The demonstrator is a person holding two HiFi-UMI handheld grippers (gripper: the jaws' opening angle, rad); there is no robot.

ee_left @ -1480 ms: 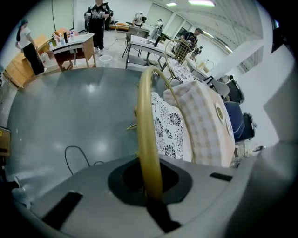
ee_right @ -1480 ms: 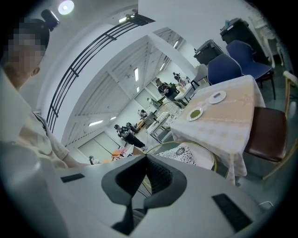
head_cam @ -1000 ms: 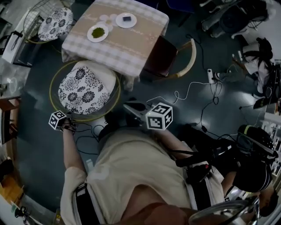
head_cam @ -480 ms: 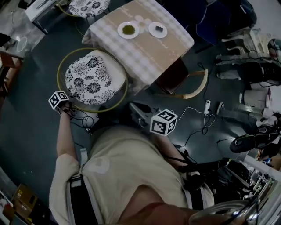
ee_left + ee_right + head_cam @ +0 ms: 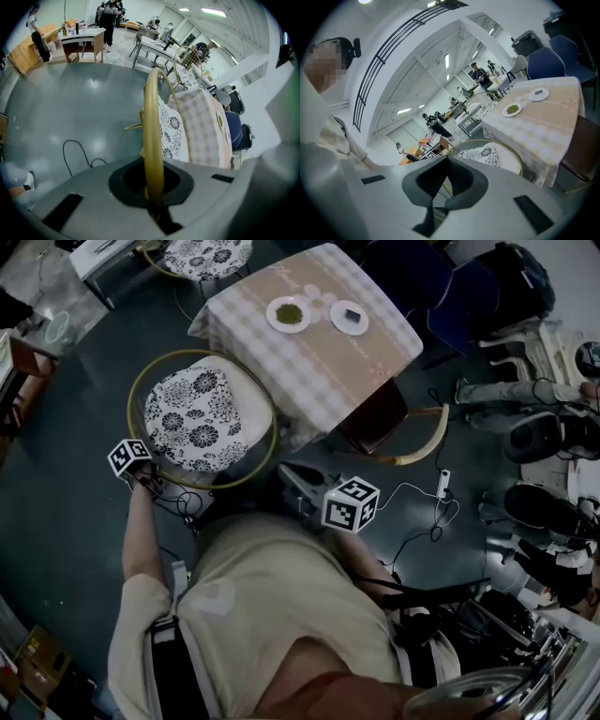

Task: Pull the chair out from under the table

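Note:
The chair (image 5: 199,418) has a flower-print cushion and a round yellow rattan rim. It stands at the near left side of the table (image 5: 281,352), which wears a checked cloth. In the head view my left gripper (image 5: 142,476) is at the rim's near left arc. The left gripper view shows that gripper (image 5: 154,206) shut on the yellow rim (image 5: 152,117), which runs up between the jaws, with the cushion (image 5: 171,133) beyond. My right gripper (image 5: 292,478) hovers in front of my body, shut on nothing. In the right gripper view this gripper (image 5: 434,206) faces the chair (image 5: 487,154) and table (image 5: 534,122).
Two plates (image 5: 289,313) sit on the table. A brown-seated chair (image 5: 375,418) with a curved arm stands at the table's right side. Another flowered chair (image 5: 202,254) is behind it. Cables and a power strip (image 5: 441,486) lie on the floor to the right.
The head view has swung, so the table now sits more to the right. My left gripper stays shut on the rim, and the chair stands slightly further from the table's edge.

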